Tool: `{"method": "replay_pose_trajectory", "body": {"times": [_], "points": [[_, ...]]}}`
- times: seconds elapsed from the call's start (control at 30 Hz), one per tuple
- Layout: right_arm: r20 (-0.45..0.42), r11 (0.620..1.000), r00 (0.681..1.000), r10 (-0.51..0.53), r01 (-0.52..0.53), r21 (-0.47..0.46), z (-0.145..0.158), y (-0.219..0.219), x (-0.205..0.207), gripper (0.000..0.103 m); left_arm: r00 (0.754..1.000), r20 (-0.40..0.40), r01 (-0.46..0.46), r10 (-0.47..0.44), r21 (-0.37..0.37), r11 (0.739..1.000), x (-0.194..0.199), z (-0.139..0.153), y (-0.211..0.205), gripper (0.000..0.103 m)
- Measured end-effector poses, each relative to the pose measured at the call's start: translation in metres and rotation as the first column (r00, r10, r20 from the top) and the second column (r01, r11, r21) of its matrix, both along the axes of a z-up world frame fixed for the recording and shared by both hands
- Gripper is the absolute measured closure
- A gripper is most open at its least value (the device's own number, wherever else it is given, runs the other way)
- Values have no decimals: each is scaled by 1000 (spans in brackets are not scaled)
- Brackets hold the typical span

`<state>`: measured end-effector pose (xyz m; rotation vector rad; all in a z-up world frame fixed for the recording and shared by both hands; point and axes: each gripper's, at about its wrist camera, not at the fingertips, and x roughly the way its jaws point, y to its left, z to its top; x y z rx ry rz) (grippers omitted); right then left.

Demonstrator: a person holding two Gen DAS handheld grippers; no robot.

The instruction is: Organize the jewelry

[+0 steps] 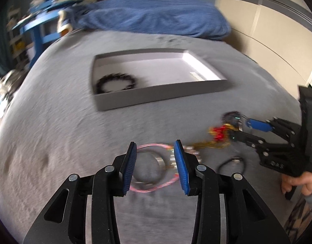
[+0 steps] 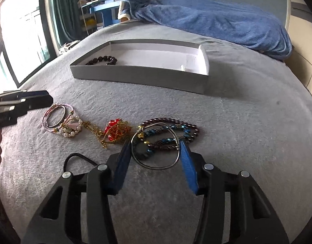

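Note:
A grey tray (image 1: 156, 98) (image 2: 139, 76) lies on the bed with a dark bead bracelet (image 1: 115, 82) (image 2: 102, 60) in its left end. My left gripper (image 1: 155, 148) is open, its jaws either side of a pink cord bangle and metal ring (image 1: 151, 168) (image 2: 54, 117). My right gripper (image 2: 155, 143) is open around a silver wire bangle (image 2: 156, 145) lying on blue and maroon bead bracelets (image 2: 172, 131). Between the two lie a pearl piece (image 2: 71, 128) and a red and gold chain piece (image 2: 114, 131) (image 1: 218, 133). The right gripper also shows in the left wrist view (image 1: 243, 127).
A grey blanket (image 2: 237, 122) covers the bed. A blue towel (image 1: 156, 20) (image 2: 217, 20) lies heaped behind the tray. A thin black cord (image 1: 232, 162) (image 2: 78, 156) lies near the front. A blue table (image 1: 40, 28) stands at the far left, a window (image 2: 20, 36) beyond it.

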<state>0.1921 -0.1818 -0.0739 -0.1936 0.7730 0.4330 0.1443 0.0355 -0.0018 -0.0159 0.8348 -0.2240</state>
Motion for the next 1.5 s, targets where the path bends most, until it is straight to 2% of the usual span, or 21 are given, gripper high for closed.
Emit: {"method": "replay_pose_trajectory", "body": {"times": [0.27,0.4,0.57,0.67,0.73,0.8,0.83,0.87,1.13,1.33,1.5], "points": [[-2,997,998,-59,59,41,5,-29,-2,55,988,15,152,-152,-7,988,1,2,-54,63],[1,995,997,-77,77,57,6,-38,-3,55,976,1,219,-220,47,975,6,-5,-87,63],[-3,993,996,-86,86,76,7,-43,-3,55,973,-60,228,-225,55,972,24,-21,-105,63],[-4,993,996,-85,85,83,7,-43,-1,55,970,-87,229,-226,32,973,31,-29,-108,71],[-4,993,997,-83,83,87,7,-41,-1,55,970,-84,229,-226,20,973,34,-31,-107,86],[0,992,997,-82,81,92,9,-40,0,55,971,-70,227,-226,-1,974,34,-28,-103,94],[1,992,997,-81,81,96,9,-39,1,55,973,-60,225,-224,-1,974,33,-26,-101,100],[3,992,997,-81,80,101,10,-39,1,55,973,-48,224,-224,-2,975,32,-22,-99,100],[29,988,997,-71,66,137,25,-29,13,55,985,52,168,-166,-33,985,37,19,-66,100],[38,984,997,-64,57,167,38,-23,32,55,988,109,123,-112,-97,988,49,50,-37,100],[53,984,998,-42,32,174,52,-11,47,55,983,155,114,-98,-95,989,64,75,-25,100]]}}
